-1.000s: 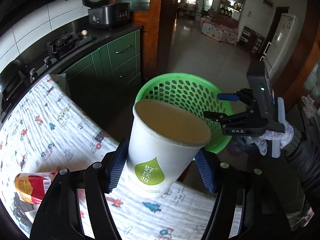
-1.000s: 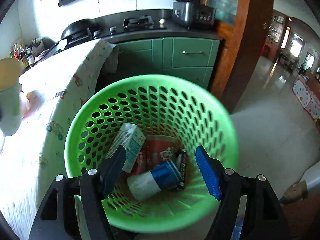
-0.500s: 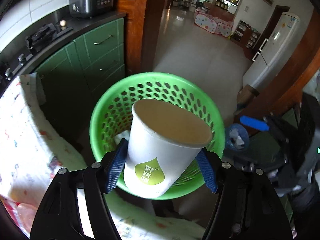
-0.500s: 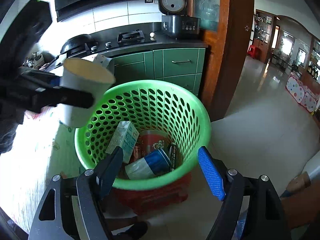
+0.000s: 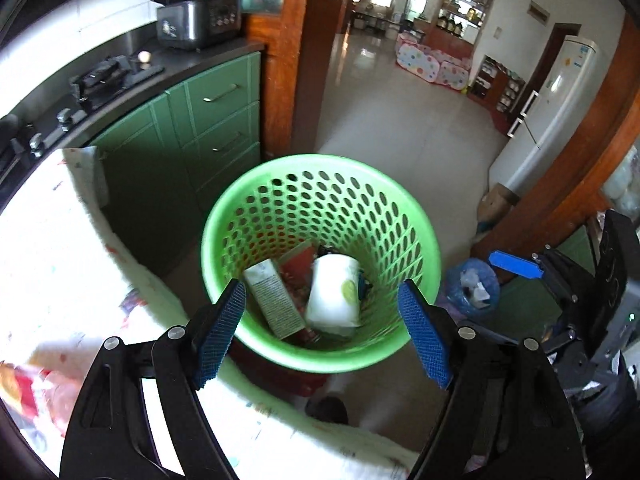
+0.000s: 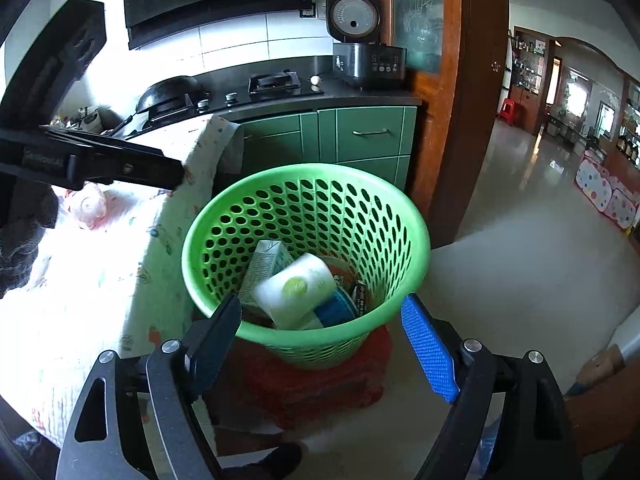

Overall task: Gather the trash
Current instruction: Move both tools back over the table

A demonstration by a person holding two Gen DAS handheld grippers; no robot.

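A green perforated basket (image 5: 404, 208) stands on a red stool beside the table; it also shows in the right wrist view (image 6: 412, 216). A white paper cup with a green logo (image 5: 334, 292) lies on its side inside it, next to a carton (image 5: 272, 300). The cup (image 6: 294, 288) also shows in the right wrist view, over a blue can (image 6: 336, 310). My left gripper (image 5: 322, 330) is open and empty above the basket's near rim. My right gripper (image 6: 320, 342) is open and empty, in front of the basket.
The table with a patterned cloth (image 5: 48, 240) is at the left, with a red and white wrapper (image 5: 24, 392) on it. Green cabinets (image 5: 208, 120) and a stove lie behind. A blue bag (image 5: 472, 286) sits on the floor to the right.
My left gripper opened and let go of the paper cup, which dropped into the basket and lies on its side. The right gripper drew back a little.
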